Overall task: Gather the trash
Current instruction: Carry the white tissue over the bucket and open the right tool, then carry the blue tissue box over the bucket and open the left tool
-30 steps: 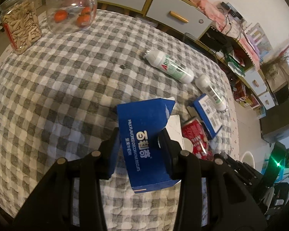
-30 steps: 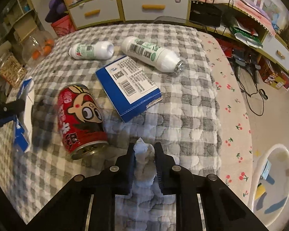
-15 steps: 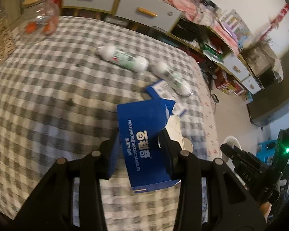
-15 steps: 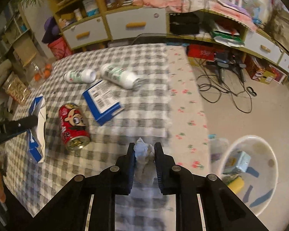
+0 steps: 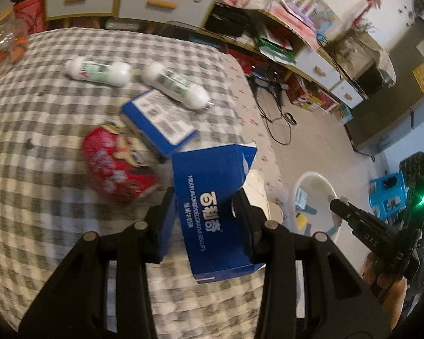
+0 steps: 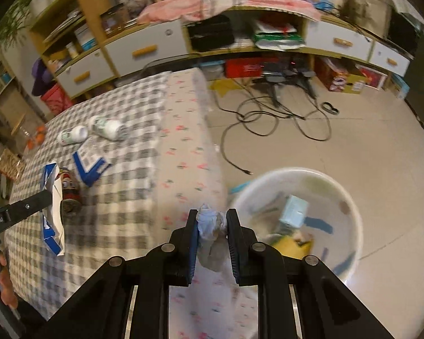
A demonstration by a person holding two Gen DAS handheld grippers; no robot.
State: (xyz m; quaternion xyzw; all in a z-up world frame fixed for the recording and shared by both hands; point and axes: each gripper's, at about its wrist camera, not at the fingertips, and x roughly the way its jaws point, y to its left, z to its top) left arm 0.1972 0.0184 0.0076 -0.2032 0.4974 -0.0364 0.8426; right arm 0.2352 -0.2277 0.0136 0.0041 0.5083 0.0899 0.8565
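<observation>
Only the right wrist view looks into the white bin [image 6: 350, 197] on the floor, where the right gripper [image 6: 212, 223] pinches a crumpled tissue [image 6: 209, 223] beside its rim, while the left gripper [image 5: 205, 212] clamps a blue "MILK FLAVORED DECORATIVE BISCUITS" box [image 5: 212, 197] above the checked table [image 5: 42, 169] with two white bottles [image 5: 97, 69], one red can [image 5: 113, 166] and one more blue box [image 5: 158, 118].

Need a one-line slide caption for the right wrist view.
Right tongs clamp a crumpled tissue beside the white bin; bottles, can and box remain on the checked table.

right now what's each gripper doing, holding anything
left gripper: closed on the blue biscuit box
right gripper: closed on the crumpled tissue
</observation>
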